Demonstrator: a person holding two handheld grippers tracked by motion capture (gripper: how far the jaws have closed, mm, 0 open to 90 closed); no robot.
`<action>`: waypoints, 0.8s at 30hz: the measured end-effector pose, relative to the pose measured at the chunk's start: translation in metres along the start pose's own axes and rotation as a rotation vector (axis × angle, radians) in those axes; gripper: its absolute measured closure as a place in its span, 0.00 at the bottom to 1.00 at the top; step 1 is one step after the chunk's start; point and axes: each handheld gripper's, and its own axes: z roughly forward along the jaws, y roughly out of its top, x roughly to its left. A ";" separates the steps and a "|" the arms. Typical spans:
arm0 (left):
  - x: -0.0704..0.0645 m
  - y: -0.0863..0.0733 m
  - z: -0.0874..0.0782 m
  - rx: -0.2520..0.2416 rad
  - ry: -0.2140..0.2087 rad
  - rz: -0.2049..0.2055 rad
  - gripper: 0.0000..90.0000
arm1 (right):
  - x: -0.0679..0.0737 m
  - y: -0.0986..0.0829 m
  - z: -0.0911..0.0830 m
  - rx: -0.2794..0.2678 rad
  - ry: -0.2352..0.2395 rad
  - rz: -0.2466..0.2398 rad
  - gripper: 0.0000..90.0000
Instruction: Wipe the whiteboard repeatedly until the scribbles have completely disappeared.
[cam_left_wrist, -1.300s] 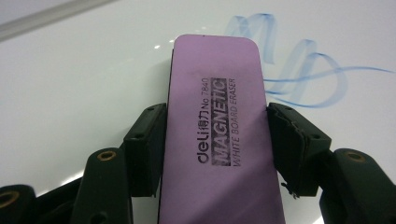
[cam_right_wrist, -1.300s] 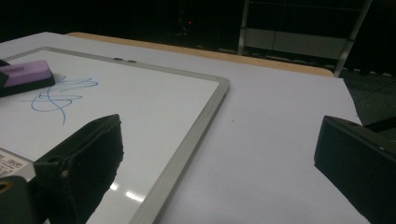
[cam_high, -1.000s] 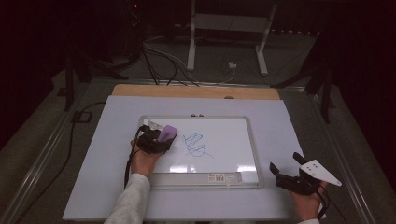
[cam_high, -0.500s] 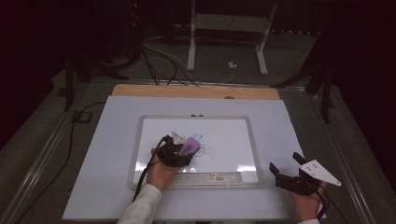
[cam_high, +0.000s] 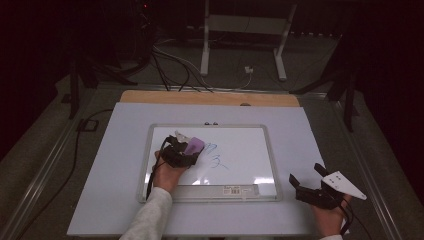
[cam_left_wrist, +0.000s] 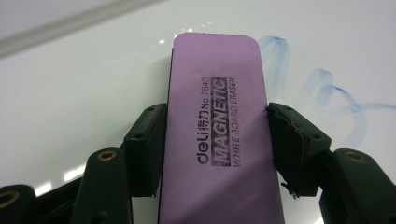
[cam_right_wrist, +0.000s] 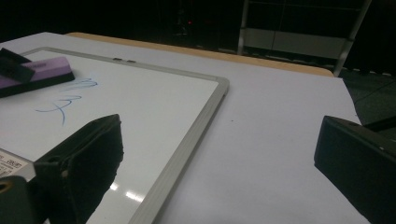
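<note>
A framed whiteboard (cam_high: 270, 150) lies flat in the middle of the table, with faint blue marker strokes (cam_high: 215, 157) near its centre. My left gripper (cam_high: 187, 147) is shut on a purple whiteboard eraser (cam_high: 194, 146), pressed flat on the board at its left part, just left of the strokes. In the left gripper view the eraser (cam_left_wrist: 219, 135) sits between both jaws, with smeared blue strokes (cam_left_wrist: 327, 93) beside it on the right. My right gripper (cam_high: 306, 176) rests open on the table, off the board's right front corner; its jaws hold nothing (cam_right_wrist: 219, 154).
The white table top (cam_high: 115, 165) has a wooden strip (cam_high: 210, 98) along its far edge. Beyond lie cables (cam_high: 170, 65) and a metal stand (cam_high: 240, 45) on the dark floor. A label (cam_high: 235, 189) sits on the board's near frame.
My left gripper swept the eraser rightward over the strokes and has come back to the left. The blue marks look fainter and smeared. The right gripper stayed put.
</note>
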 end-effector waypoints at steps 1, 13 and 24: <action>0.003 0.002 0.002 -0.001 0.010 -0.008 0.47 | 0.000 0.000 0.000 0.000 0.000 0.000 0.02; -0.025 0.002 0.001 0.020 -0.047 0.043 0.47 | 0.001 0.000 0.001 0.002 0.002 -0.003 0.02; -0.031 -0.001 -0.002 0.029 -0.066 0.082 0.47 | 0.001 0.000 0.000 -0.002 0.002 0.000 0.02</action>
